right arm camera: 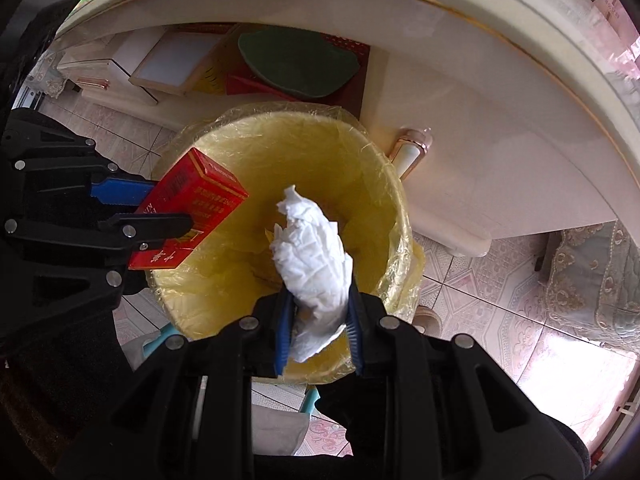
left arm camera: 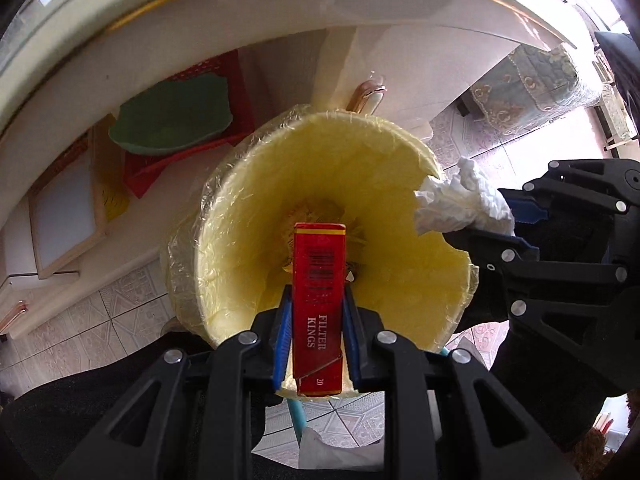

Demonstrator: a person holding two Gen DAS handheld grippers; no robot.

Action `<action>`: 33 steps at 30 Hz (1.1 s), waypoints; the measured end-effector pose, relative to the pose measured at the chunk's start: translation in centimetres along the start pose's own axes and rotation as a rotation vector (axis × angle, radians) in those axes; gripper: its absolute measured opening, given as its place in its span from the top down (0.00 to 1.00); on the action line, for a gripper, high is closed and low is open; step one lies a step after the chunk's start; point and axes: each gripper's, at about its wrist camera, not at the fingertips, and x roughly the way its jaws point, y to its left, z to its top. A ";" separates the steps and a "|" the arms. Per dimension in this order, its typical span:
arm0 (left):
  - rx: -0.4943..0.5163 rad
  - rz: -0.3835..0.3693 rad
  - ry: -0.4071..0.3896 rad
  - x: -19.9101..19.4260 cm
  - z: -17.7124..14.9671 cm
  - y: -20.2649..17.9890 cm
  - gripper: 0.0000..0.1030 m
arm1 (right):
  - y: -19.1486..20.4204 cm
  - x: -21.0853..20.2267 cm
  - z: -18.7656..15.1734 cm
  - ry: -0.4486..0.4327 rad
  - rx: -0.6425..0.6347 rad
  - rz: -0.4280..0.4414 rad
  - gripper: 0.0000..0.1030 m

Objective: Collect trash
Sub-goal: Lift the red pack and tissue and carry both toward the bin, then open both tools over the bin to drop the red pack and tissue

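**Two pieces of trash over the bin**

We hold a red cigarette box (left arm camera: 319, 304) in the left gripper (left arm camera: 316, 312). Its blue fingers (left arm camera: 281, 332) press on the box's two long sides, and the box sticks out past their tips. Our right gripper (right arm camera: 318, 322) is squeezed shut on a crumpled white tissue (right arm camera: 310, 256) (most of it pokes out beyond the fingers). Both things hang right above the open mouth of the yellow bin (left arm camera: 404, 184), which has a clear bag inside. The bin stands on the tiled floor (right arm camera: 500, 308), next to a white tabletop (right arm camera: 460, 36).
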 end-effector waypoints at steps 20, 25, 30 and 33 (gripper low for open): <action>-0.067 -0.044 0.137 7.5 1.3 2.4 0.78 | -0.4 6.5 0.6 0.110 0.050 0.074 0.77; -0.103 -0.094 0.173 8.0 1.4 3.1 0.65 | -0.6 6.7 0.6 0.112 0.053 0.081 0.77; -0.074 -0.010 0.144 7.5 1.4 2.4 0.39 | -0.5 7.1 0.6 0.123 0.053 0.084 0.70; -0.076 0.011 0.144 7.5 1.4 2.5 0.38 | -0.6 7.4 0.7 0.129 0.055 0.057 0.61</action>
